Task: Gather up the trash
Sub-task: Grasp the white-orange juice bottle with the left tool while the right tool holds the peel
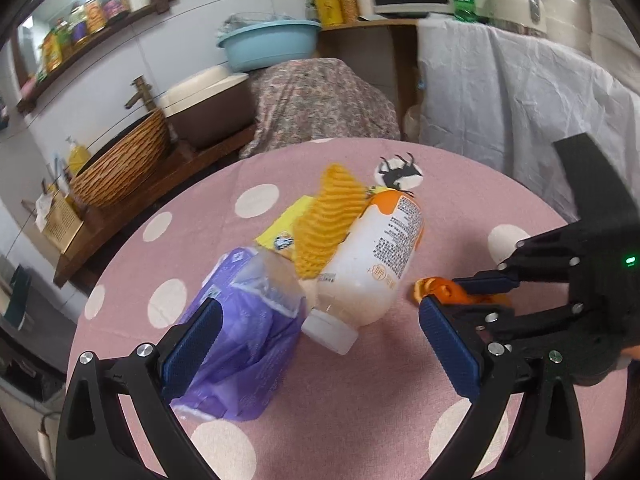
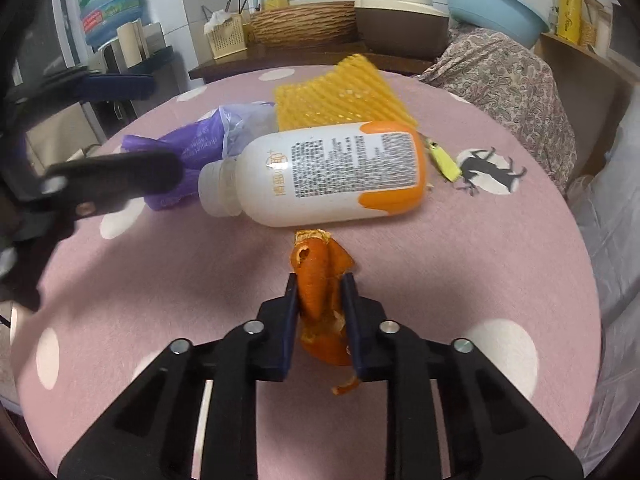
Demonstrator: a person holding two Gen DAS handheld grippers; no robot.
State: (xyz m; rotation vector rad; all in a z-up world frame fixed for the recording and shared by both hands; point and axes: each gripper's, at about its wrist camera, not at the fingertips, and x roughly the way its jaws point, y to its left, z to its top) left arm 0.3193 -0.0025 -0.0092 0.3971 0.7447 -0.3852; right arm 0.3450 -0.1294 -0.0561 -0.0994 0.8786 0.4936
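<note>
The right gripper (image 2: 319, 312) is clenched on a piece of orange peel (image 2: 320, 280), which stands out forward from between its pads, over the pink dotted counter (image 2: 500, 264). The left gripper (image 1: 316, 344) is released, pads wide apart, with the purple trash bag (image 1: 248, 344) lying against its left pad and running forward from it; the bag's translucent mouth appears to face away from that gripper. Judged from this, the coming move turns on the bag lying to the left of the peel-holding gripper, beyond the white bottle (image 2: 320, 172), whose long axis runs crosswise just ahead of the peel, cap end toward the bag. The left gripper is plainly nearer the bag; it would likely need to secure the bag before the peel can be deposited. The left wrist view shows the bag between its open pads; the right wrist view alone shows the peel's grip clearly. A yellow corrugated sheet (image 2: 340, 100) lies beyond the bottle.
</note>
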